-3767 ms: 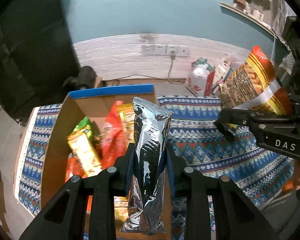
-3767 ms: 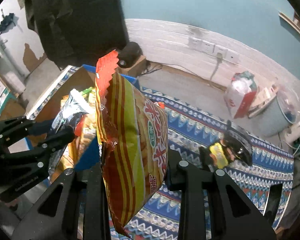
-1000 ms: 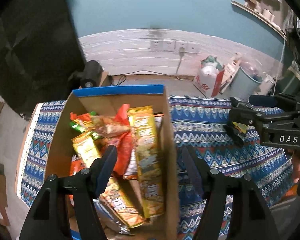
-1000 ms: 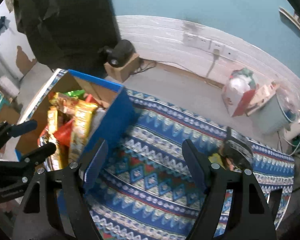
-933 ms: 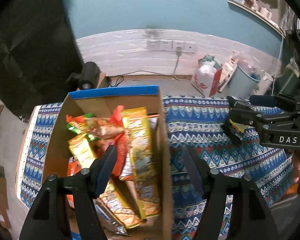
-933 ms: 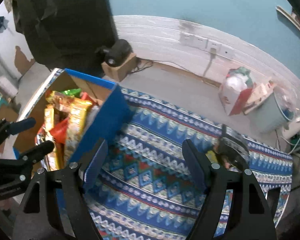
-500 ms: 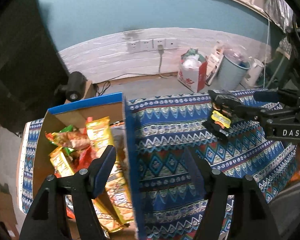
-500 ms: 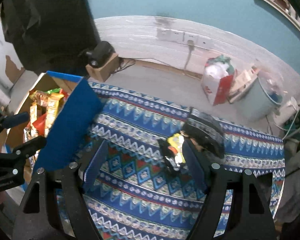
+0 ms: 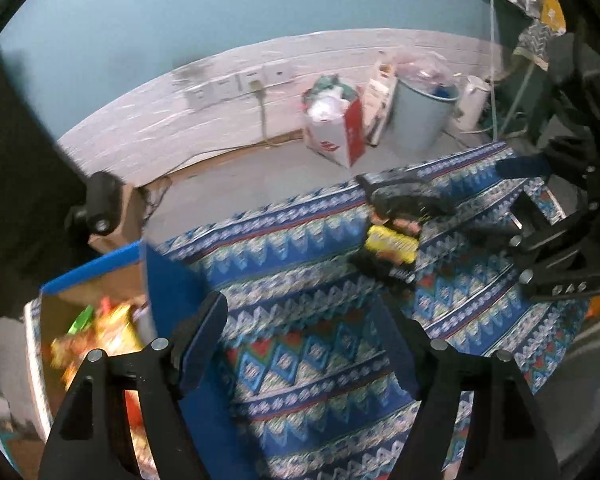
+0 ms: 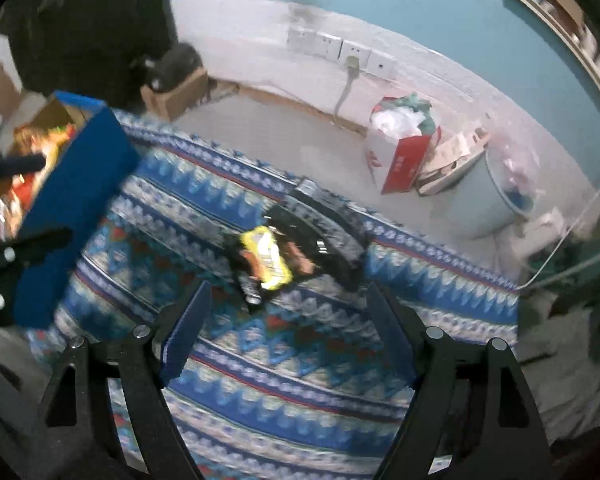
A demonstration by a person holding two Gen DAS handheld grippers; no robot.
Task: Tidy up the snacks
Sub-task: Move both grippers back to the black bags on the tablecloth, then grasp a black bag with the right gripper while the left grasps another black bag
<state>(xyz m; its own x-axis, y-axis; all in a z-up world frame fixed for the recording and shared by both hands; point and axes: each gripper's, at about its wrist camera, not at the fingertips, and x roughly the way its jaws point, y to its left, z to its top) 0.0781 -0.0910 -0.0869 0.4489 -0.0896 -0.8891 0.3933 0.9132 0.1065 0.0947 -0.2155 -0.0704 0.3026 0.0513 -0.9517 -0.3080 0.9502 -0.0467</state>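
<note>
Patterned cloth [image 9: 312, 364] bears one snack box [image 9: 156, 280]; both tongs gape empty, left [image 9: 300, 336] widening.

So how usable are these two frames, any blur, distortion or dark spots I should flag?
Left wrist view: motion blur smears the snack packets in the blue-edged cardboard box; the yellow-labelled dark packet on the patterned blue cloth stays recognisable. Right wrist view: heavier smear over the cloth and that packet. Both: strong fisheye bowing of the wall, dark vignette corners, dim bluish light.
</note>
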